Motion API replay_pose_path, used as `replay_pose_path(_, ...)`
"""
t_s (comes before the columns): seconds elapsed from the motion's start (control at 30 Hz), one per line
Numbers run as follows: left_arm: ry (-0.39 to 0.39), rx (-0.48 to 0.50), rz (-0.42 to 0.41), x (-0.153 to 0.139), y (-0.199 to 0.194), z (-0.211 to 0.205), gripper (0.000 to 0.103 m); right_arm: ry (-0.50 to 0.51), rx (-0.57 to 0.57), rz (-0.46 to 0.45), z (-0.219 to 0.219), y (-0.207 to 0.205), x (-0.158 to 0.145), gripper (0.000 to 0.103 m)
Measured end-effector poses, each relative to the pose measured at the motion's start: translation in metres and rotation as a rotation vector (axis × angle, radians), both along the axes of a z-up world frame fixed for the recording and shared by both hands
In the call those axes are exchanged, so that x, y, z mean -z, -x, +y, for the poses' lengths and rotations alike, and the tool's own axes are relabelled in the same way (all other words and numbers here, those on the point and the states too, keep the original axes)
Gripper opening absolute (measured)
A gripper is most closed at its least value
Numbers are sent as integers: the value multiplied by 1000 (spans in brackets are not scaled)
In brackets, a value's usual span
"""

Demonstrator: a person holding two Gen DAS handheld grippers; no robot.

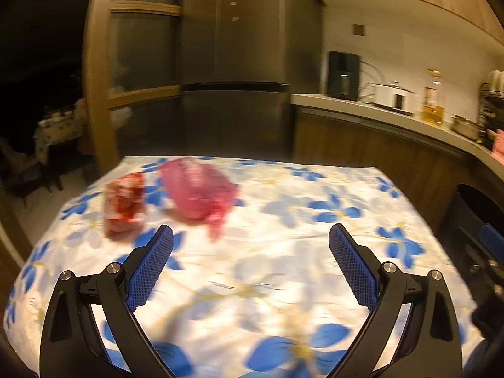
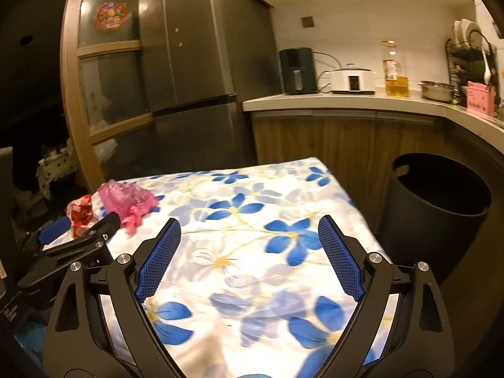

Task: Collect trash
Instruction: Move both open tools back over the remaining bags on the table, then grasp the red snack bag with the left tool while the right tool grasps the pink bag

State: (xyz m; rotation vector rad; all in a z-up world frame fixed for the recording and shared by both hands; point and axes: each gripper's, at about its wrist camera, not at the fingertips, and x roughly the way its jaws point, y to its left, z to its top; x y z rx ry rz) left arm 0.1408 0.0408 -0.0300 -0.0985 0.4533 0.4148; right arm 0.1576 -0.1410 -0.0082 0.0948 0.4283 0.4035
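Note:
Two pieces of trash lie on the floral tablecloth [image 1: 283, 252] at its far left: a crumpled pink plastic bag [image 1: 198, 189] and, left of it, a red-and-white wrapper [image 1: 124, 204]. My left gripper [image 1: 250, 236] hovers open over the cloth, its left finger just short of both pieces, nothing between the pads. From the right wrist view the pink bag [image 2: 126, 200] and red wrapper [image 2: 80, 212] sit at the cloth's [image 2: 252, 252] left edge, with the left gripper [image 2: 78, 228] close beside them. My right gripper [image 2: 249, 226] stands open and empty above the cloth's middle.
A round black bin [image 2: 438, 198] stands on the floor right of the table, below a kitchen counter [image 2: 346, 102] holding appliances, an oil bottle and a pot. A dark fridge [image 2: 201, 72] and wooden glass-panel door [image 2: 104, 78] rise behind the table.

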Motion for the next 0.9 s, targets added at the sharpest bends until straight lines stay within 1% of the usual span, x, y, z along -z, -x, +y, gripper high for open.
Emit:
replay_pose_path(0.1, 7, -75, 3, 3, 3, 28, 95, -7, -31, -4, 16, -2, 0, 88)
replay_pose_path(0.27, 14, -150, 5, 5, 8, 58, 95, -13, -88, -14, 47, -5, 0, 88)
replay_pose_path(0.47, -9, -198, 9, 6, 12, 80, 95, -20, -144, -15, 76, -9, 1, 88)
replay_pose_path(0.73, -8, -273, 8, 7, 10, 118, 95, -42, -186, -6, 104, -16, -1, 88)
replay_pose_path(0.83, 10, -287, 19, 9, 1, 133, 94, -39, -197, -6, 112, -18, -1, 88)
replay_pose_path(0.9, 25, -289, 33, 11, -6, 141, 91, -35, -204, -8, 118, -19, -1, 88)
